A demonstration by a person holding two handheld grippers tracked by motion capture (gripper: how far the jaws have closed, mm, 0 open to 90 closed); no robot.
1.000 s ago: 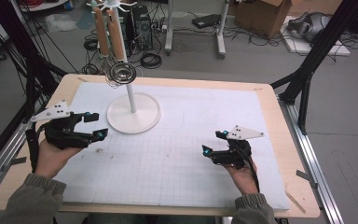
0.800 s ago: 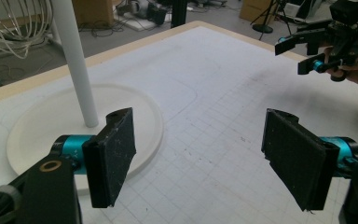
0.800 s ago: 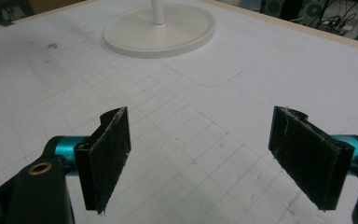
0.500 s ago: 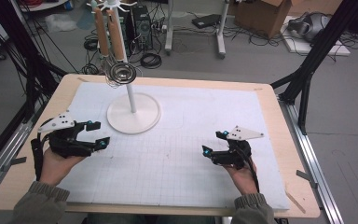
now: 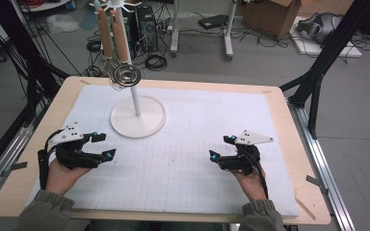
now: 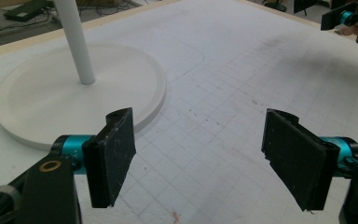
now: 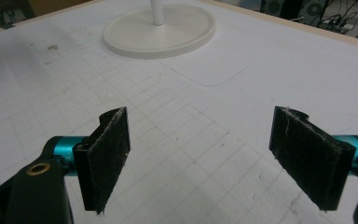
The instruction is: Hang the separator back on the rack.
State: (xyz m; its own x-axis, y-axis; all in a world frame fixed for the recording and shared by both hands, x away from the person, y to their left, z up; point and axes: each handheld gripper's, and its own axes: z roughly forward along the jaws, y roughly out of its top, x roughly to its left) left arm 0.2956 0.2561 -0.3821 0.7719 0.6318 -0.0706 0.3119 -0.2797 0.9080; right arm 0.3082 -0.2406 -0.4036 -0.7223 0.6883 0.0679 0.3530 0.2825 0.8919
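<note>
Two grippers rest low on the gridded mat (image 5: pixel 192 144), left gripper (image 5: pixel 107 147) and right gripper (image 5: pixel 215 155) both gaping, nothing between the jaws. The whisk (image 5: pixel 124 74) hangs from the white stand (image 5: pixel 138 115) (far-left of the table) — approach level, pinching its wooden handle (image 5: pixel 105 31) — not the wires.

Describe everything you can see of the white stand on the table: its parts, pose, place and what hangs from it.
The white stand has a round, flat base resting on the gridded mat and a thin upright pole rising from its middle. White hooks spread at the top, where two wooden-handled utensils hang, ending in coiled wire heads. It looks like painted metal or plastic. Neither gripper touches it.
</note>
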